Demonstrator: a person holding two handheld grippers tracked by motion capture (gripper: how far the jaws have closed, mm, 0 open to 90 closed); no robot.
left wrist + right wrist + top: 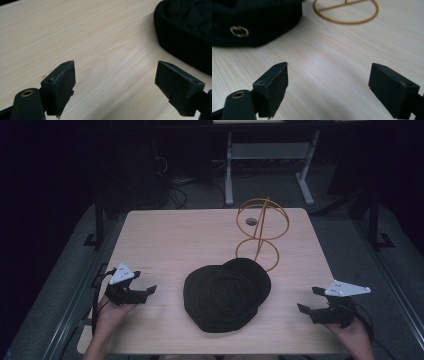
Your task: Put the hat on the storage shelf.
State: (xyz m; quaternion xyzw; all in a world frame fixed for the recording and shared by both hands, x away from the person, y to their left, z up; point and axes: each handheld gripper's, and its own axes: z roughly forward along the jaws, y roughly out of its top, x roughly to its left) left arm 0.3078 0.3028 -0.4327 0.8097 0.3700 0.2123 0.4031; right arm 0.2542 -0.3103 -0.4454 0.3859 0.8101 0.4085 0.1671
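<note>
A black cap (225,295) lies upside down near the front middle of the light wooden table (175,235), its hollow facing up like a shallow bowl with only its own dark lining visible inside; its brim pokes out toward the far right. Just behind it stands a gold wire stand (261,232), a lower ring on the tabletop and a larger hoop up on a stem, with nothing hanging on it; the cap's brim sits right beside the lower ring, and I cannot tell whether they touch. The left gripper (145,292) rests low at the front left of the table, held by the person's left hand (112,312), jaws spread wide with nothing between them. The right gripper (307,301) is at the front right in the right hand (352,327), jaws likewise parted and empty. Both point inward at the cap, each well apart from it. The left gripper view brings out the wood grain and the cap's thick padded side wall (185,32) at the upper right, between and beyond the open jaws. The right gripper view picks up a small brass-coloured eyelet (239,31) on the cap's side, too small to make out from above, and the stand's base ring (345,11) lying flat on the table.
</note>
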